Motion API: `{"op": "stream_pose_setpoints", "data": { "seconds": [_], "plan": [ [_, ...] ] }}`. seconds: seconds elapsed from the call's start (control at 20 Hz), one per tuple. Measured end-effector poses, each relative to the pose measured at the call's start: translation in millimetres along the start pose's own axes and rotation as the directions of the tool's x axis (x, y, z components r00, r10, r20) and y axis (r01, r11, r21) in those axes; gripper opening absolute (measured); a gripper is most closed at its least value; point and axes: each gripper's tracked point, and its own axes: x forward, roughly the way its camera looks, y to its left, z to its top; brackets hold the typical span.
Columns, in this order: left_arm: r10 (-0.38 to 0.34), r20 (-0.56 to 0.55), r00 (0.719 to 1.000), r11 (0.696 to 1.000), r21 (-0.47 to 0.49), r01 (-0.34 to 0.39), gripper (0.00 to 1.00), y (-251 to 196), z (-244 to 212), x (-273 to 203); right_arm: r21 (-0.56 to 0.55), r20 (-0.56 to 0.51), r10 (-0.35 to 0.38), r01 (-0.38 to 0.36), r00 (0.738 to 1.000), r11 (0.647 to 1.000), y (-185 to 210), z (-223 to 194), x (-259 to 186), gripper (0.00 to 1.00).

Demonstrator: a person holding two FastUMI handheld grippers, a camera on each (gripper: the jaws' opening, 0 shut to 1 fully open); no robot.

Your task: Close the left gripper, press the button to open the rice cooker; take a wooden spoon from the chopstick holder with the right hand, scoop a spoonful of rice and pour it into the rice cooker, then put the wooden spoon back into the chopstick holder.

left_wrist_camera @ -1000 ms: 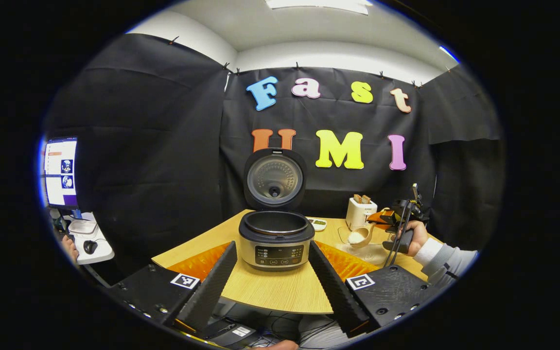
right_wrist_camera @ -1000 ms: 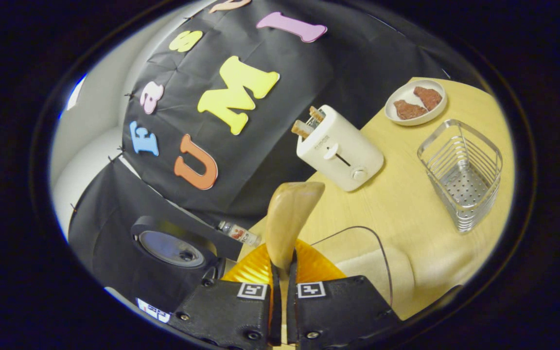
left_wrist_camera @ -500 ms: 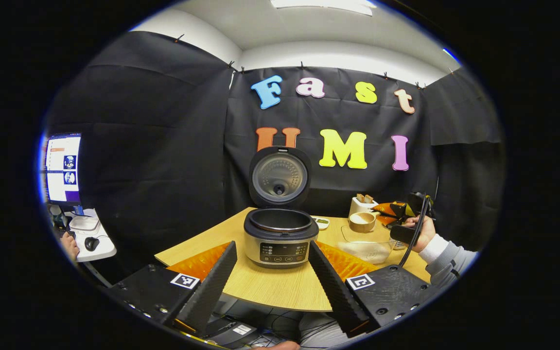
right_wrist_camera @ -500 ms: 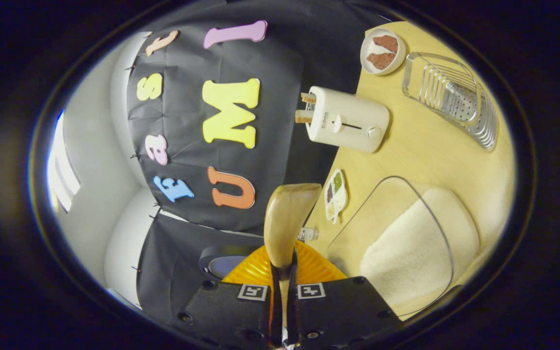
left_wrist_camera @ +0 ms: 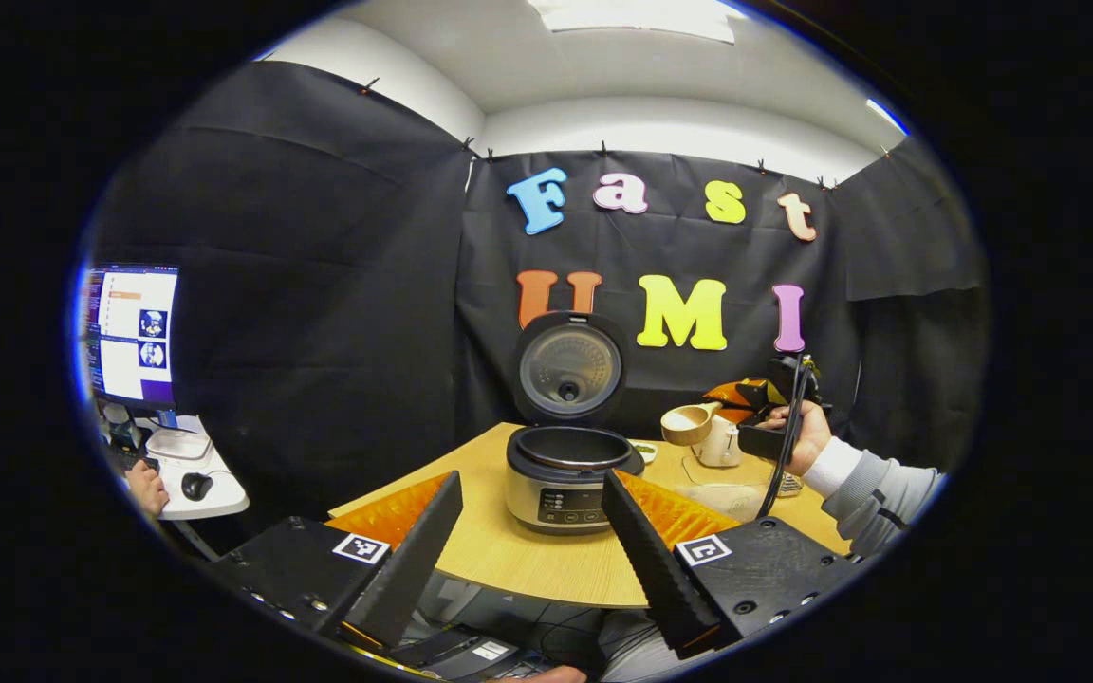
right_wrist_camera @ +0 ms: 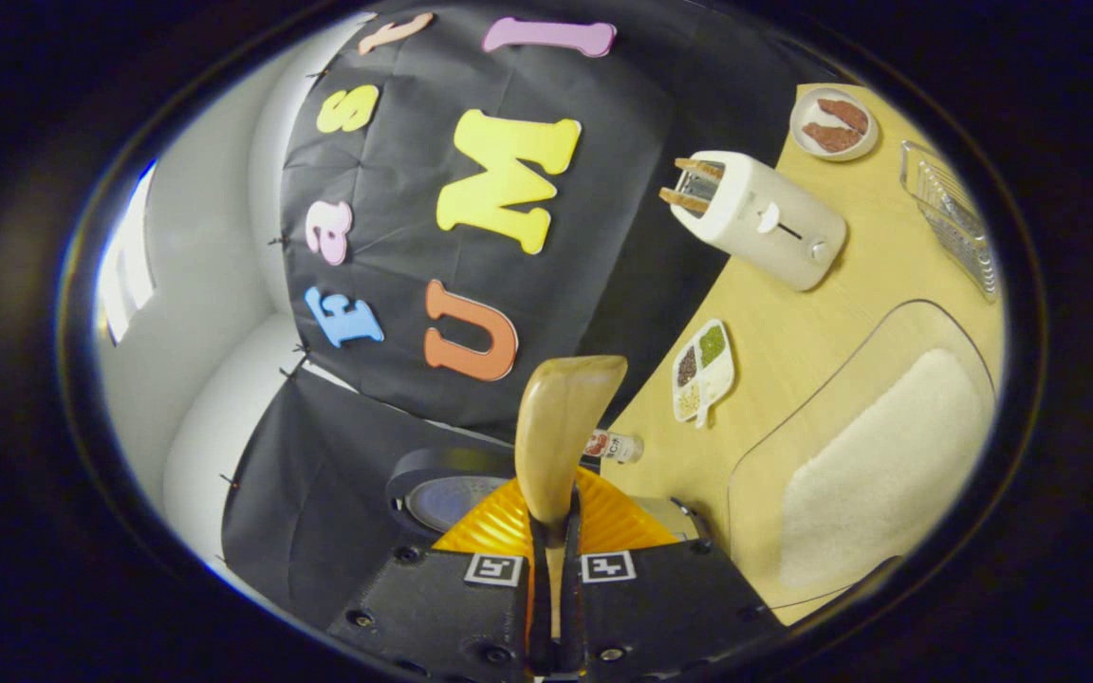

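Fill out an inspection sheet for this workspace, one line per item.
Surface: wooden table, bare at its front edge.
Job's things: rice cooker with lid up; wooden spoon held in the air; clear bowl of rice; wire holder.
Clutter: toaster, seasoning dish, plate, small bottle.
Grippers: left hand-held gripper open; right hand-held gripper shut on the spoon.
Cables: black cable hanging by the right hand.
Surroundings: monitor, mouse.
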Motion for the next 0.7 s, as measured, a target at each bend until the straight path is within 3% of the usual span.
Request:
{"op": "stream_pose_setpoints", "data": {
  "seconds": [0.2, 0.35, 0.5, 0.7],
  "plan": [
    [0.005, -0.017, 1.000, 1.000, -0.010, -0.005, 0.95, 12, -4, -2, -0.143, -0.024, -0.046, 0.042, 0.999, 0.989, 19, -25, 34, 0.09],
    [0.030, -0.040, 0.999, 1.000, 0.000, -0.030, 0.95, 24, -12, -2, -0.318, -0.033, -0.104, 0.089, 0.994, 0.944, 20, -47, 55, 0.09],
    [0.022, -0.057, 0.998, 1.000, -0.009, -0.023, 0.95, 24, -23, -2, -0.495, -0.034, -0.127, 0.094, 0.991, 0.864, 37, -65, 72, 0.09],
    [0.021, -0.089, 0.996, 1.000, 0.010, -0.020, 0.95, 26, -34, 2, -0.680, 0.000, -0.126, 0.092, 0.992, 0.727, 65, -83, 78, 0.10]
  ]
}}
